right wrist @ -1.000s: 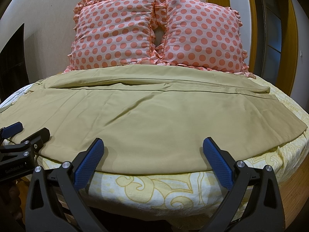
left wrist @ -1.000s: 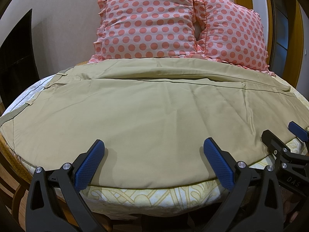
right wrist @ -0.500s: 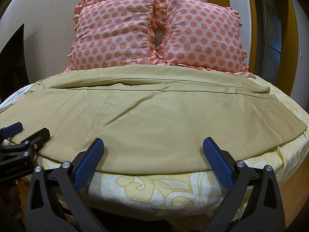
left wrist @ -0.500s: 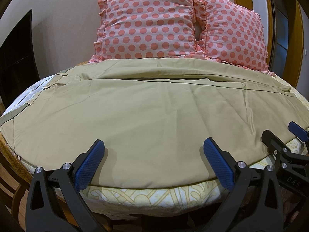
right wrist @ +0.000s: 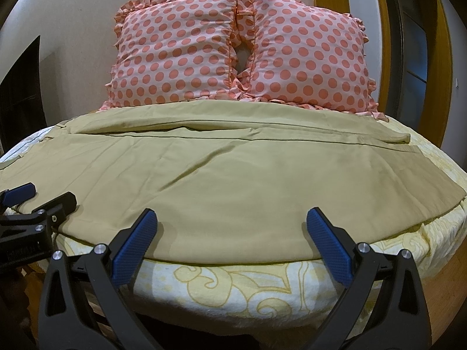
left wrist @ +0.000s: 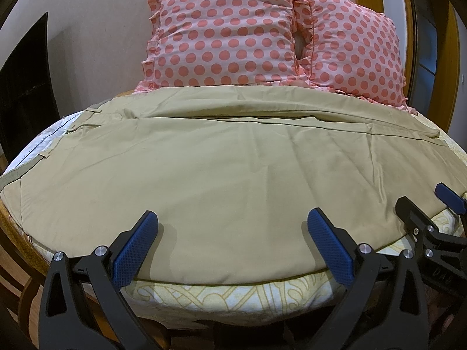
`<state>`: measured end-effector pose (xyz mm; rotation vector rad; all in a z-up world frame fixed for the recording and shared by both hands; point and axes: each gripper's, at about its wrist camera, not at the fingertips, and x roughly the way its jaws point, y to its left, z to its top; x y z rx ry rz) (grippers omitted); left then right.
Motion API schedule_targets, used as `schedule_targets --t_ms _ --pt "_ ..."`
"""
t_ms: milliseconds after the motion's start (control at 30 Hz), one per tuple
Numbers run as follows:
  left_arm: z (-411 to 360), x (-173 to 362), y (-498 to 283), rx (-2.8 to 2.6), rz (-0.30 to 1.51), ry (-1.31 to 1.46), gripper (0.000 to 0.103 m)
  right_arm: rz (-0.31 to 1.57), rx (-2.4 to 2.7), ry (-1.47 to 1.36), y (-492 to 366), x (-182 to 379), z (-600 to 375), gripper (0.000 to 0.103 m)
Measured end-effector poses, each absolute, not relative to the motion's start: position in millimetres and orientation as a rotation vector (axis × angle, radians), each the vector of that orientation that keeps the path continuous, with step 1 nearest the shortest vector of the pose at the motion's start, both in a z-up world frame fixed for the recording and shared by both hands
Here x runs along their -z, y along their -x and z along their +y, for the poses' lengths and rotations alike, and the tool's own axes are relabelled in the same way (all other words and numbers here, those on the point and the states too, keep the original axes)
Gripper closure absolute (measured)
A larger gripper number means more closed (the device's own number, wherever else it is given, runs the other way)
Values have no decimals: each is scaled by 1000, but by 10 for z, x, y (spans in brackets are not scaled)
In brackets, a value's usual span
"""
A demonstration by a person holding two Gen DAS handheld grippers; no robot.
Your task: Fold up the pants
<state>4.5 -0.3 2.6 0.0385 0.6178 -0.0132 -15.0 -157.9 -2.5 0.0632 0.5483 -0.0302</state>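
Observation:
Khaki pants (left wrist: 221, 172) lie spread flat across the bed, one leg folded over the other, waistband at the left (left wrist: 43, 157), hems at the right (right wrist: 402, 138). My left gripper (left wrist: 233, 245) is open and empty, hovering just above the pants' near edge. My right gripper (right wrist: 233, 243) is open and empty over the near edge further right. Each gripper shows in the other's view: the right one at the left wrist view's right edge (left wrist: 432, 213), the left one at the right wrist view's left edge (right wrist: 38, 201).
Two pink polka-dot pillows (right wrist: 233, 55) lean against the wall behind the pants. A yellow-patterned white bedsheet (right wrist: 233, 285) covers the mattress and shows below the pants' near edge. A wooden door frame (right wrist: 385, 43) stands at the right.

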Motion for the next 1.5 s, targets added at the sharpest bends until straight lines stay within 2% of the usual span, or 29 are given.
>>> schedule_targets --t_ms 167,267,333,433,467,500,600,700,833,933,967,1033,1067,1100,1200,1400,1500 --pt "15 -47 -55 19 639 -47 1 615 -50 -84 35 -80 -1728 2" --pt "23 -138 -80 -8 618 -81 1 551 -21 -154 -135 -440 -2145 2" --pt "43 -223 -115 -29 587 -90 1 526 79 -180 -498 -727 -2580 2" --pt "91 -328 -232 -46 566 -67 1 593 216 -241 -1166 -869 -3146 2" --pt "105 -342 -277 -47 565 -58 1 640 266 -306 -1511 -874 -3427 6" --pt "117 -347 -324 -48 568 -52 1 682 304 -371 -1785 -844 -3649 17" --pt "137 -340 -410 -41 579 -40 1 827 427 -517 -2497 -614 -4201 35" --pt "160 -334 -497 -36 585 -35 1 920 540 -578 -3042 -344 -4530 41" --pt "206 -345 -599 -35 591 -37 1 977 661 -613 -3447 -55 -4756 41" --pt "228 -351 -659 -28 591 -34 1 1008 736 -478 -3662 49 -4701 38" --pt "226 -347 -679 -22 595 -33 1 1000 749 -432 -3689 61 -4665 37" --pt "221 -346 -698 -5 603 -27 1 967 723 -423 -3674 97 -4662 44" --pt "220 -351 -693 -3 599 -26 1 957 731 -413 -3621 90 -4690 58" --pt "222 -351 -685 -2 597 -25 1 937 712 -412 -3559 89 -4704 80" --pt "262 -337 -653 3 602 -5 1 884 627 -529 -3305 99 -4832 99" --pt "368 -348 -539 -5 595 31 1 591 380 -757 -2167 -260 -4859 99" --pt "401 -350 -490 -1 596 49 1 489 279 -828 -1274 -337 -4697 99"
